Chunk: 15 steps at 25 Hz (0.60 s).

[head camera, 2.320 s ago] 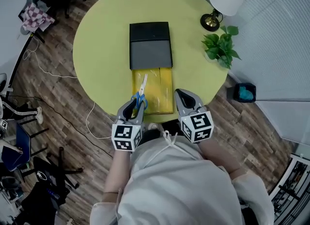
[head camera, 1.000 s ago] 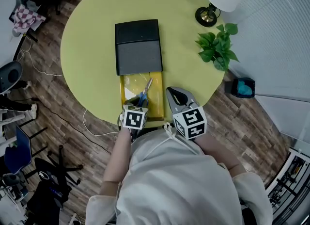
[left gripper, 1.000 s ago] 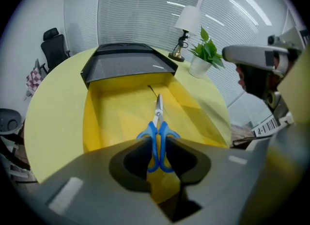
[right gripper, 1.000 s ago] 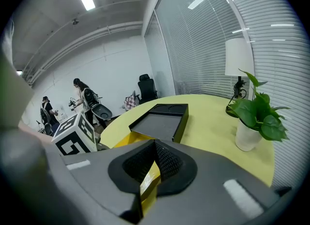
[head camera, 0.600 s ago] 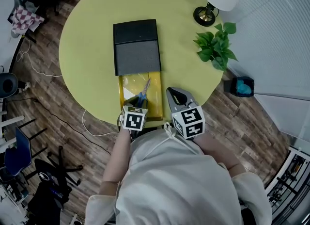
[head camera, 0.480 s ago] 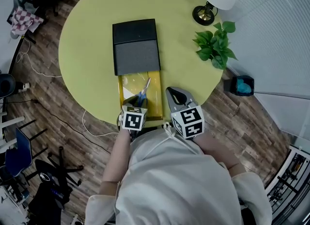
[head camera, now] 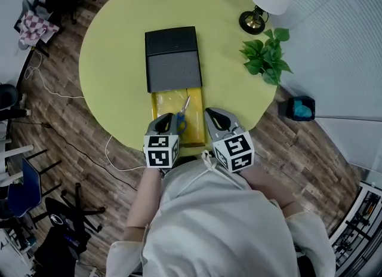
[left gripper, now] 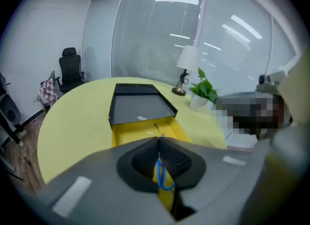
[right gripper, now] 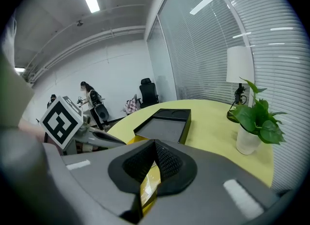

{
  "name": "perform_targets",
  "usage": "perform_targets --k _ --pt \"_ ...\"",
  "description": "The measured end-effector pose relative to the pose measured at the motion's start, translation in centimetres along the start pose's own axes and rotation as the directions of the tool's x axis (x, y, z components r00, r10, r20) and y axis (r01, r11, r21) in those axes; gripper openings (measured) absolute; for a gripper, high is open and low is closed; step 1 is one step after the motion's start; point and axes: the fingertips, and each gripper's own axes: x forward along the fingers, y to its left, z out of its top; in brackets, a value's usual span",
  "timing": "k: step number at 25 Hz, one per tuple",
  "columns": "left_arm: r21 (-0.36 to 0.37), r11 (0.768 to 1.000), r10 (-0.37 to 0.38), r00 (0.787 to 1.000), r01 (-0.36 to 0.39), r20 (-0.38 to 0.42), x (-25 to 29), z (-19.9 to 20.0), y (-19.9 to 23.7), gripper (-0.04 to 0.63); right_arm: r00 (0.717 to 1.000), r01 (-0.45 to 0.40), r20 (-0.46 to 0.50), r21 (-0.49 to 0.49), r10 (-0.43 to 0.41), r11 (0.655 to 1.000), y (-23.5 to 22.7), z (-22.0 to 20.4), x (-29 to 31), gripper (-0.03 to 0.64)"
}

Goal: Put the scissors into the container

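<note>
The blue-handled scissors [head camera: 181, 115] lie inside the yellow container [head camera: 162, 102], blades pointing toward the black box. My left gripper [head camera: 166, 116] hovers just left of and behind the handles, clear of them. In the left gripper view its jaws are closing fully, and the left gripper [left gripper: 158, 139] has its tips together with nothing between them; the blue handle loop of the scissors [left gripper: 165, 182] shows below. My right gripper [head camera: 210, 112] sits beside the container's right edge. The right gripper [right gripper: 155, 142] is shut and empty.
A black box [head camera: 173, 59] lies at the container's far end, partly over it, on the round yellow table [head camera: 113, 49]. A lamp [head camera: 265, 1] and a potted plant [head camera: 265, 61] stand at the table's right. Chairs and a cable are on the wooden floor at left.
The left gripper carried the scissors down into the yellow container, let them go and drew back. The scissors now lie loose in the container. The right gripper stayed put.
</note>
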Motion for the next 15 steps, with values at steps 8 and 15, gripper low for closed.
perform_targets --k 8,15 --pt "0.042 0.997 -0.073 0.953 0.063 0.293 -6.8 6.2 -1.2 0.006 0.995 0.013 0.101 -0.043 -0.009 0.999 2.7 2.1 -1.8 0.0" --pt "0.132 0.99 -0.109 0.832 0.044 0.544 -13.4 9.8 -1.5 0.006 0.981 0.058 0.191 -0.085 -0.04 0.995 5.1 4.6 -4.0 0.0"
